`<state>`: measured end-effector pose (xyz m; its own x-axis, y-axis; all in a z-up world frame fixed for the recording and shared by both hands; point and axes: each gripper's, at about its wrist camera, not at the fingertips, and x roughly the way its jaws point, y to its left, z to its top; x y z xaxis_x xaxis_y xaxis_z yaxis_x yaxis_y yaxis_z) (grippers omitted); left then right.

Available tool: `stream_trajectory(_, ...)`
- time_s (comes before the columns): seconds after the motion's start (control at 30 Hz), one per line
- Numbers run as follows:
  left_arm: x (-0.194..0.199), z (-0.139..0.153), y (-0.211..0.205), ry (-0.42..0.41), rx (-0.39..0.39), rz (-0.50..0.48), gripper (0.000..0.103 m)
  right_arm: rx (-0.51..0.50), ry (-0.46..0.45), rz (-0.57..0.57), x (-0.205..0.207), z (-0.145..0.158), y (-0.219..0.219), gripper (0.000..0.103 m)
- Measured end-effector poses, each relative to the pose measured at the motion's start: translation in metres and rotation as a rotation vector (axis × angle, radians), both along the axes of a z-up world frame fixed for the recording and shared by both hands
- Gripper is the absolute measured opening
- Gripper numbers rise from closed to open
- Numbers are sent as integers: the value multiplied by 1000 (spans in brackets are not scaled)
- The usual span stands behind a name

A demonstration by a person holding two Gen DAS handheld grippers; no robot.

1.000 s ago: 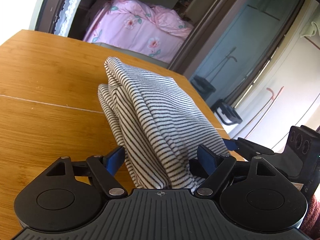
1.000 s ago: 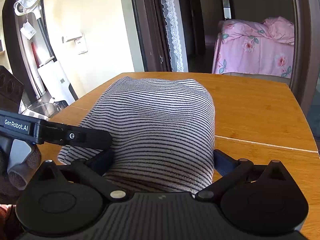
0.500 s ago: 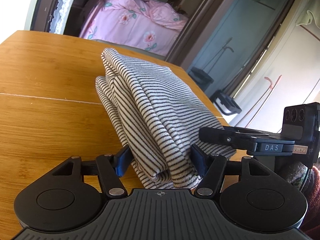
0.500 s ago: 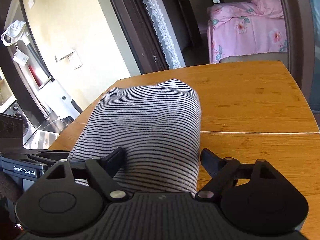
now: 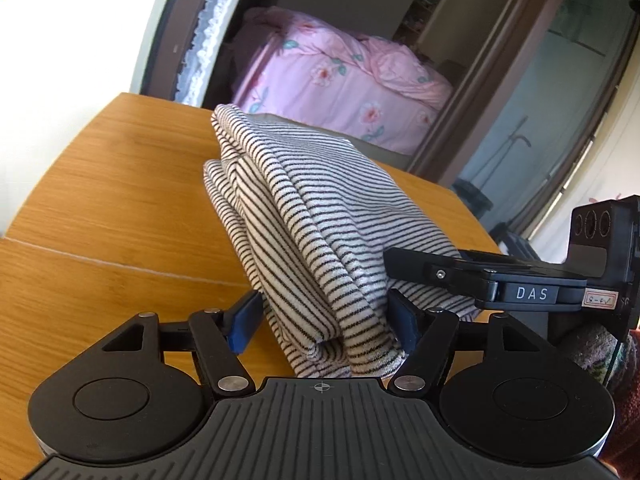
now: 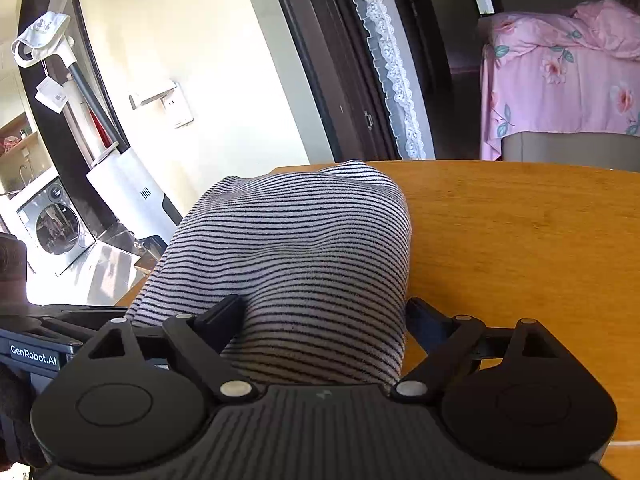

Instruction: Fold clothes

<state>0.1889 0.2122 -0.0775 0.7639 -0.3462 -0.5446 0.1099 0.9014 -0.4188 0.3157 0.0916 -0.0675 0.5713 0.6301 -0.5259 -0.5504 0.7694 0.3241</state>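
Observation:
A folded black-and-white striped garment (image 5: 320, 216) (image 6: 300, 240) lies on the wooden table (image 5: 100, 200) (image 6: 520, 240), near the table's left edge in the right wrist view. My left gripper (image 5: 324, 316) straddles the stack's near end, its blue pads (image 5: 244, 320) touching both sides while the jaws are opening. My right gripper (image 6: 320, 312) grips the same end from the other side; its left finger dents the cloth and its jaws are opening too. Each view shows the other gripper's body: the right gripper's body (image 5: 500, 280) and the left gripper's body (image 6: 36, 352).
Beyond the table a doorway opens onto a bed with a pink floral cover (image 5: 340, 80) (image 6: 560, 80). A white appliance (image 6: 132, 196) and a washing machine (image 6: 52, 224) stand on the floor past the table's left edge. Bare wood lies to the garment's right.
Both grippers and the garment have slid sideways, so the stack now sits by the table's left edge. The jaws narrowed on the cloth. The right gripper's body has come closer in the left view.

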Motion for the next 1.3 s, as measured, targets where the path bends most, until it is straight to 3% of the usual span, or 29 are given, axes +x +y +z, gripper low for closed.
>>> stream_trajectory(0.13, 21, -4, 32, -26, -4, 85, 74, -40, -35, 13, 29, 1, 42, 92)
stream_trajectory(0.3, 40, -8, 56, -33, -46, 164, 67, -33, -17, 26, 58, -1, 64, 94)
stream_trajectory(0.77, 41, -9, 44, -55, 5, 200, 66, 0, 29, 154, 87, -6, 73, 94)
stream_trajectory(0.9, 37, -10, 39, -53, 6, 242, 67, -15, 32, 122, 89, -6, 75, 103)
stream_trajectory(1.1, 26, -10, 33, -52, 11, 298, 79, -22, 4, 37, 71, -5, 65, 103)
stream_trajectory(1.17, 23, -9, 28, -53, 14, 285, 91, -3, 17, -1, 63, -6, 57, 103)
stream_trajectory(1.3, 17, -8, 14, -49, 37, 263, 95, 33, 46, -62, 43, -9, 38, 103)
